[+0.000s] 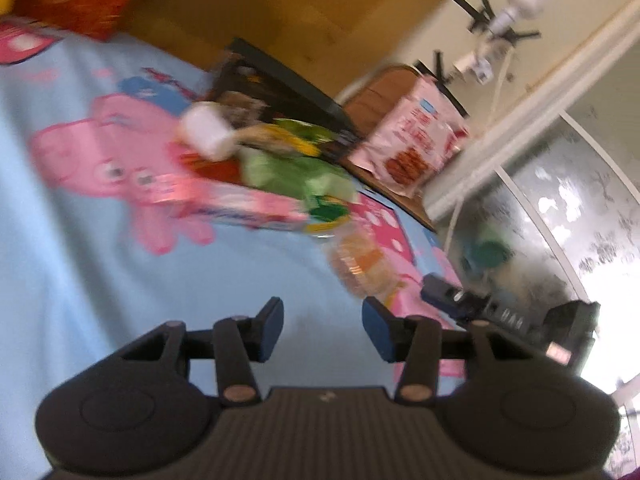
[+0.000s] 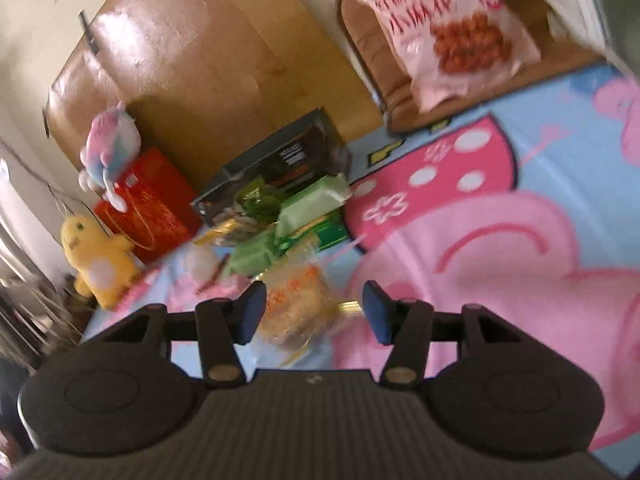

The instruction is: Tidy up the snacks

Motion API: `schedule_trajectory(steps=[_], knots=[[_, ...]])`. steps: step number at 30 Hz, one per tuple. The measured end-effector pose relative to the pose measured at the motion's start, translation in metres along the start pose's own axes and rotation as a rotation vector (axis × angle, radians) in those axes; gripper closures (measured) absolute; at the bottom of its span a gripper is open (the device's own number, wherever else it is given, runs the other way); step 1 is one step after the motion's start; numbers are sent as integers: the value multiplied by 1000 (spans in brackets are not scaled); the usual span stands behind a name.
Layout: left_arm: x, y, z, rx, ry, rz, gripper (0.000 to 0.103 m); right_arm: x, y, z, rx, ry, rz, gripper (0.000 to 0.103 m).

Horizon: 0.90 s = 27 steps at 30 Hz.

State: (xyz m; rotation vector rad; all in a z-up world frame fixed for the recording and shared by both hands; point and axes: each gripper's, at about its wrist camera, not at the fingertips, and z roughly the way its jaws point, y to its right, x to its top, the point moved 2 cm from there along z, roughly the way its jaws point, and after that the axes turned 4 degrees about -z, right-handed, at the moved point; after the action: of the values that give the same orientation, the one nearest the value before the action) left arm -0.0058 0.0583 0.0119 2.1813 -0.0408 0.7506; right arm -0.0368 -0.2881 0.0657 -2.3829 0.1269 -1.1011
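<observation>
Snacks lie in a blurred pile on a blue cartoon bedspread. In the left wrist view I see a pink box, green packets, a white tub and a clear bag of orange snacks. My left gripper is open and empty, above bare bedspread short of the pile. My right gripper is open, its fingers on either side of the clear orange snack bag, not closed on it. A black box and green packets lie beyond.
A large pink snack bag leans on a brown bedside stand. A wooden headboard is behind. A red gift bag, a yellow plush toy and a pastel plush sit at the left.
</observation>
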Motion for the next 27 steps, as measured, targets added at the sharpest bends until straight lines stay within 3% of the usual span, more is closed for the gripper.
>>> schedule_trajectory(steps=[4,7,13,14,17,19,20,21,27], knots=[[9,26,37,-7,-54,51,56,-10,-2,1,-42,0,-226,43],[11,38,63,3,-92,69,54,-16,-8,11,-78,-16,-419,27],[25,35,113,51,-145,30,54,-21,-7,33,-17,-64,-707,13],[26,33,121,67,-156,29,60,-22,-8,40,-9,-79,-742,13],[29,32,129,69,-145,40,63,-26,-11,64,36,-129,-755,20],[29,35,120,105,-121,80,63,-22,-13,71,100,-137,-660,36],[29,37,113,105,-113,83,63,-24,-17,72,79,-126,-671,41],[30,38,105,86,-109,79,63,-27,-22,70,69,-109,-696,54],[67,65,65,38,31,165,65,-14,-35,51,143,4,-582,57]])
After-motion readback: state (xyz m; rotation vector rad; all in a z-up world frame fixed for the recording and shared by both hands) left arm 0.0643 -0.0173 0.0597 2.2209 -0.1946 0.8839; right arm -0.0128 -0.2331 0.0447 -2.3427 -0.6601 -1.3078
